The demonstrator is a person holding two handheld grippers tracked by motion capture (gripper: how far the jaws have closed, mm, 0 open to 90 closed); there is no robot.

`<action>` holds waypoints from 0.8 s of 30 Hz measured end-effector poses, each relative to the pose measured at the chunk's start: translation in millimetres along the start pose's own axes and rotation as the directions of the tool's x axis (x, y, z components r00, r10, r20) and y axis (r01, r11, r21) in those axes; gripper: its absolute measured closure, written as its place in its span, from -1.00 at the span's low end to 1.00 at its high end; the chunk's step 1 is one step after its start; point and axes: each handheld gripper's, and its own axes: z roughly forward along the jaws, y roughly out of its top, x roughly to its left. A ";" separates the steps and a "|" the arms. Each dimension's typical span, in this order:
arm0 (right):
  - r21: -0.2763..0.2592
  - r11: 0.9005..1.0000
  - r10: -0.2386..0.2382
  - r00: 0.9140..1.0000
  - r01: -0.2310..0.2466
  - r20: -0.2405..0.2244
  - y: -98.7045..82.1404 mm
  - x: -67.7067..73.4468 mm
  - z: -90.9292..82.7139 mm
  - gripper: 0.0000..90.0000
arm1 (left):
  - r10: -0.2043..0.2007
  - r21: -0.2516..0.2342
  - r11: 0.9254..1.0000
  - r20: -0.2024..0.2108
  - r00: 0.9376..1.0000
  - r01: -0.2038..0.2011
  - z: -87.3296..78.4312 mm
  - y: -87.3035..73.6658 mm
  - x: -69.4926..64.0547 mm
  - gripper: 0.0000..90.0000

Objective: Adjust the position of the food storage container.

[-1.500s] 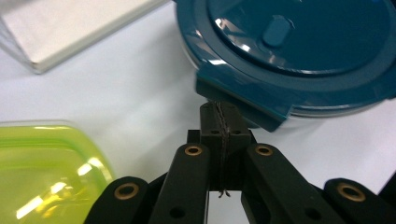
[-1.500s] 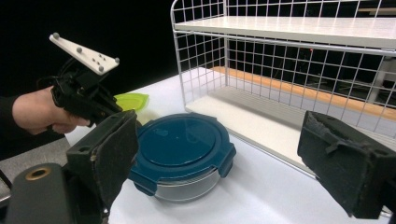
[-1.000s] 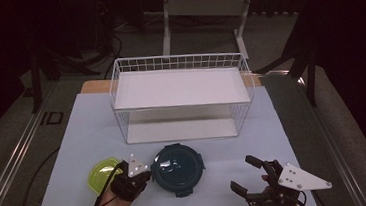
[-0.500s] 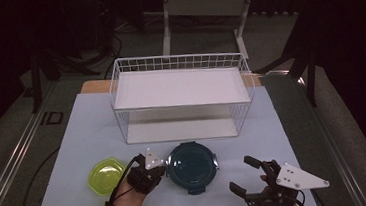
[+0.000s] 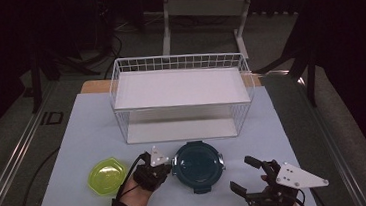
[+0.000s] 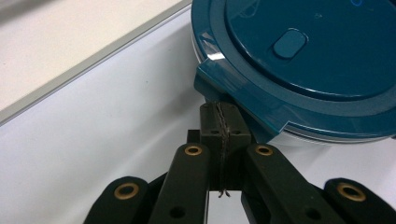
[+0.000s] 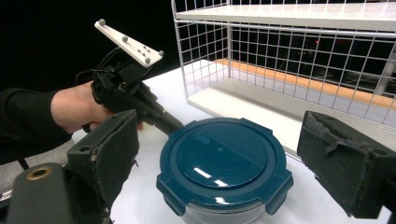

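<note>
The wire rack (image 5: pixel 180 95) stands at the far middle of the white table (image 5: pixel 73 137), both of its shelves bare, and the dark teal lidded container (image 5: pixel 198 163) sits on the table near its front edge, just to the near side of the rack. A yellow-green bowl (image 5: pixel 107 175) lies to the left of the container, with the left gripper (image 5: pixel 162 166) between the two. In the left gripper view that gripper's jaws are pressed fully together, and their tips (image 6: pixel 219 109) butt against a latch tab (image 6: pixel 219 84) on the container's left rim without gripping anything. My worry is that a sideways shove from closed jaws like this could slide the container to the right across the smooth table, or tip it if the tips ride up under the tab; the tab might also pop loose and leave the lid unsecured. The right gripper (image 5: pixel 250 177) waits at the near right with its jaws spread wide, apart from the container; in its own view the container (image 7: pixel 224 165) lies between the two pads (image 7: pixel 112 154) with room on both sides. If it closes off-centre, the round wall could squirt out of the pads.
</note>
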 end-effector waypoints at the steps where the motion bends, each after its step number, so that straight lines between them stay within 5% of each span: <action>1: 0.001 1.000 -0.001 1.000 0.001 0.001 -0.1 -0.3 0.1 -0.73 | -0.007 -0.004 1.000 0.003 1.000 0.007 0.1 0.4 0.3 0.98; 15: 0.025 1.000 0.003 1.000 -0.003 -0.012 -2.0 -2.4 4.2 -0.75 | 0.044 -0.003 0.999 0.000 0.999 -0.044 10.4 14.0 -16.7 0.98; 24: 0.045 0.999 -0.025 1.000 0.024 0.012 -3.8 -0.9 8.3 -0.77 | 0.011 -0.038 0.999 0.025 1.000 -0.010 1.3 11.9 -4.8 0.89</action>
